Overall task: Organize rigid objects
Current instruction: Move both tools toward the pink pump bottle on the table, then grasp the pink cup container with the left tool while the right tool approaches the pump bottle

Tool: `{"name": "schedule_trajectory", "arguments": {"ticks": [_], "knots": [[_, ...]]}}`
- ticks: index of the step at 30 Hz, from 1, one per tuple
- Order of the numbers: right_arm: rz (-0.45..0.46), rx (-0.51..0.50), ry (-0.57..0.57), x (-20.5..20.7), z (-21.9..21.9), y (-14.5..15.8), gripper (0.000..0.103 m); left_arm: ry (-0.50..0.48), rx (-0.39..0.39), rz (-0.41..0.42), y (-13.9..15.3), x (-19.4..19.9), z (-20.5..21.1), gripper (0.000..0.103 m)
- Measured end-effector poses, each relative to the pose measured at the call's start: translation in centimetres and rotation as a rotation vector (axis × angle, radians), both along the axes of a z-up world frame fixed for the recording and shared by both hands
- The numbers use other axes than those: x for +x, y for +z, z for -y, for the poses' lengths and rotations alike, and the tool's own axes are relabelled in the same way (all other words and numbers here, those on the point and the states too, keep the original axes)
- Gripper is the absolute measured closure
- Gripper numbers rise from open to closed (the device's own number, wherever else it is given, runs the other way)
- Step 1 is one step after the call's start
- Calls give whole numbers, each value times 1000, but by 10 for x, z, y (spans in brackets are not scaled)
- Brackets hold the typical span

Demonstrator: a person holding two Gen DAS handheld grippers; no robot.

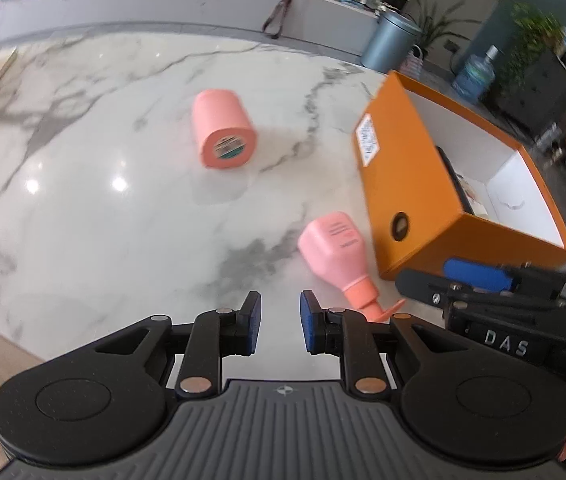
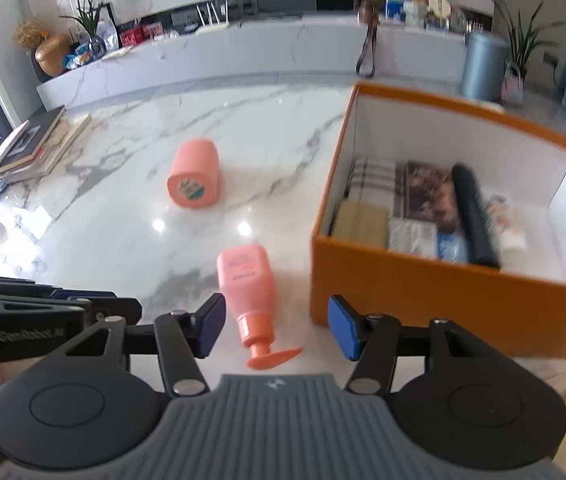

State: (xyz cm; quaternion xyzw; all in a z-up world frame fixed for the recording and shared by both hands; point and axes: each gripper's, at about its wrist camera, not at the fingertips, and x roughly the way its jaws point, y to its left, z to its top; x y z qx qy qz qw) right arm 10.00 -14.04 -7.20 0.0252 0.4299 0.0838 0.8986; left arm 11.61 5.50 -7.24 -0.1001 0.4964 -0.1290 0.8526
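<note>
A pink pump bottle [image 1: 335,250] lies on its side on the marble table, nozzle toward me; it also shows in the right wrist view [image 2: 247,280]. A pink cylindrical jar [image 1: 223,134] lies on its side farther back, and it shows in the right wrist view too [image 2: 195,180]. An orange box [image 1: 411,184] with a white inside stands to the right [image 2: 423,292] and holds several items. My left gripper [image 1: 281,322] is open and empty, left of the bottle's pump. My right gripper [image 2: 277,328] is open wide, its fingers on either side of the bottle's pump end, apart from it.
A stack of books [image 2: 35,144] lies at the table's left edge. Behind the table runs a long low counter [image 2: 243,52] with clutter, a grey bin [image 2: 483,64] and plants. The right gripper's body [image 1: 503,312] shows at the right of the left wrist view.
</note>
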Motion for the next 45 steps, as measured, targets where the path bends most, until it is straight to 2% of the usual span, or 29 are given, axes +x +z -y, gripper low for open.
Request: {"name": "schedule_trajectory", "arguments": {"ticks": [3,6,11,14,23,25,27,29,32,35,45], "knots": [[-33,6,25,4,-9,-8,46,73,-16,-39,-9,4,-16,80],[-59,11,45,10,-17,-13,46,100,-24,-63,-14,9,-23,80],[-48,-23,98,21,-37,-17,46,91,-21,-45,-14,15,-25,80],[-67,-74,76,31,-44,-25,46,70,-17,-35,-14,18,-23,80],[-101,-82,40,51,-46,-42,46,43,-20,-30,-17,31,-25,80],[-126,-55,27,55,-45,-46,47,46,-26,-35,-18,34,-28,80],[-141,-69,22,57,-48,-49,48,51,-31,-42,-19,37,-31,80],[-145,-79,22,58,-52,-49,59,57,-37,-50,-20,40,-34,80],[-171,-63,59,61,-62,-47,59,59,-45,-59,-20,45,-38,80],[-159,-88,105,65,-76,-47,59,68,-46,-57,-18,51,-43,78],[-162,-83,31,122,-77,-46,59,69,-16,-12,-9,91,-51,70]]}}
